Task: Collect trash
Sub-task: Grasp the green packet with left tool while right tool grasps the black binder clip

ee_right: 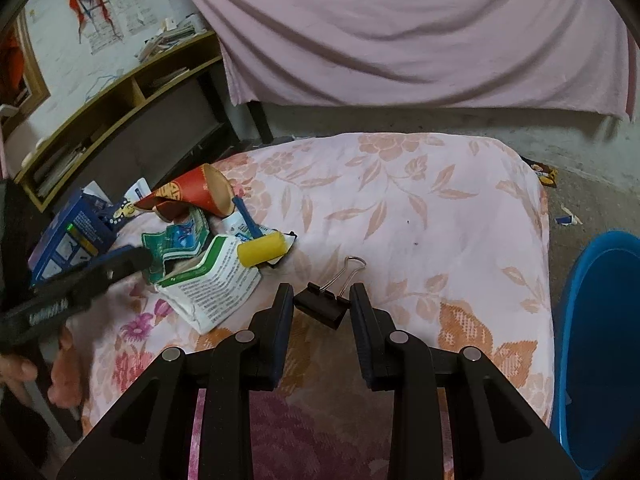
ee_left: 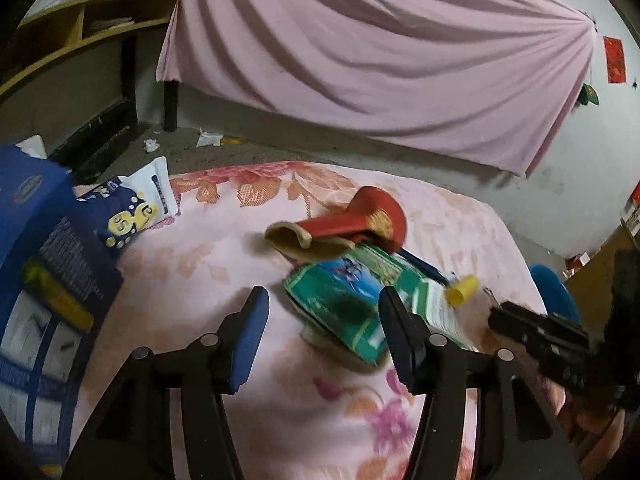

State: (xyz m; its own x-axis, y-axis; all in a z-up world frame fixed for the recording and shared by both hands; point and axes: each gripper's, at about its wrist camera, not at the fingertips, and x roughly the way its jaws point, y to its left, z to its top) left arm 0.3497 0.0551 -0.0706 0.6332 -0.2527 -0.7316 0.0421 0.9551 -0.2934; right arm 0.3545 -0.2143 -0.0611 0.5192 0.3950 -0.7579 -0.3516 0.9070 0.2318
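Both grippers stood with jaws apart, the right gripper point(ee_right: 322, 306) straddling a small black metal binder clip point(ee_right: 321, 305) at lower centre, whose slick body might have squirted sideways off the floral cloth point(ee_right: 400, 208) under an off-centre squeeze.

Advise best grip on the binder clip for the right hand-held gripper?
Grip the binder clip across its black body, coming straight down from above. The body lies between the open right hand-held gripper fingers already; the wire handle is thin and would slip.

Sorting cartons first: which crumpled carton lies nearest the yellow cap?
The white-and-green printed carton, touching the yellow cap; the teal-and-blue carton lies farther left.
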